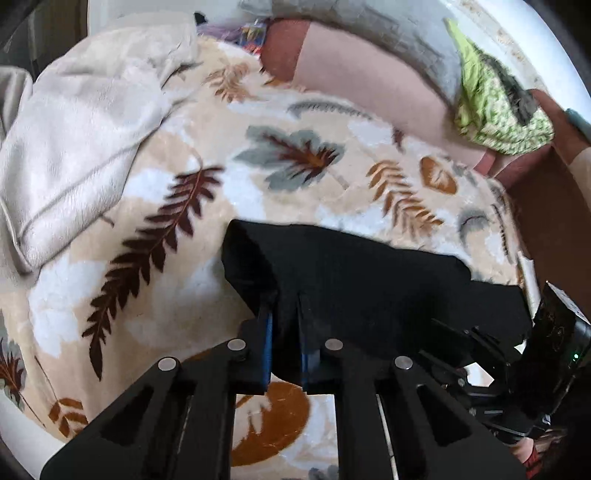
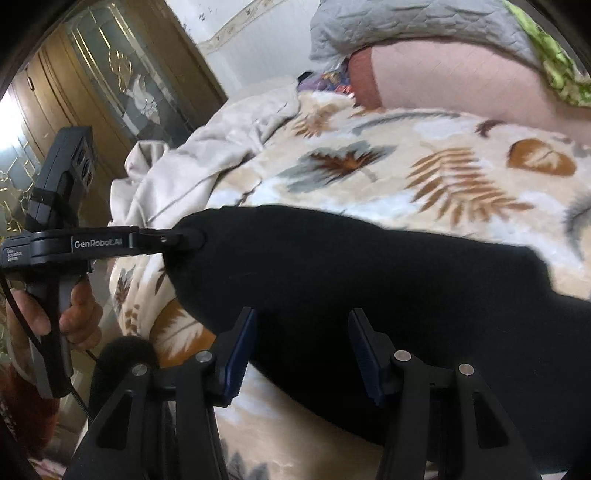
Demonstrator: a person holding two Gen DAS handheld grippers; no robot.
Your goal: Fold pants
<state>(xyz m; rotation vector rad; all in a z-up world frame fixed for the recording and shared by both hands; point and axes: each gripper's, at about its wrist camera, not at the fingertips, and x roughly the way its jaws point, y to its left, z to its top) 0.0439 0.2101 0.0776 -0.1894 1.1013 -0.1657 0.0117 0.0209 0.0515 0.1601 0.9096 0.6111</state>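
Black pants (image 1: pixel 369 280) lie across a leaf-patterned blanket (image 1: pixel 177 206) on a bed. My left gripper (image 1: pixel 286 314) is shut on one end of the pants and holds it slightly lifted. In the right wrist view the left gripper (image 2: pixel 192 238) pinches the left end of the pants (image 2: pixel 351 280). My right gripper (image 2: pixel 301 325) is open, its blue-padded fingers (image 2: pixel 242 343) apart just above the black cloth. It also shows at the right edge of the left wrist view (image 1: pixel 480 350).
A crumpled cream blanket (image 1: pixel 74 147) lies at the left of the bed. A pink pillow (image 1: pixel 369 77), a grey quilt (image 1: pixel 388 29) and a green patterned cloth (image 1: pixel 495 110) lie at the far side. A wooden glass-front cabinet (image 2: pixel 122 85) stands at the left.
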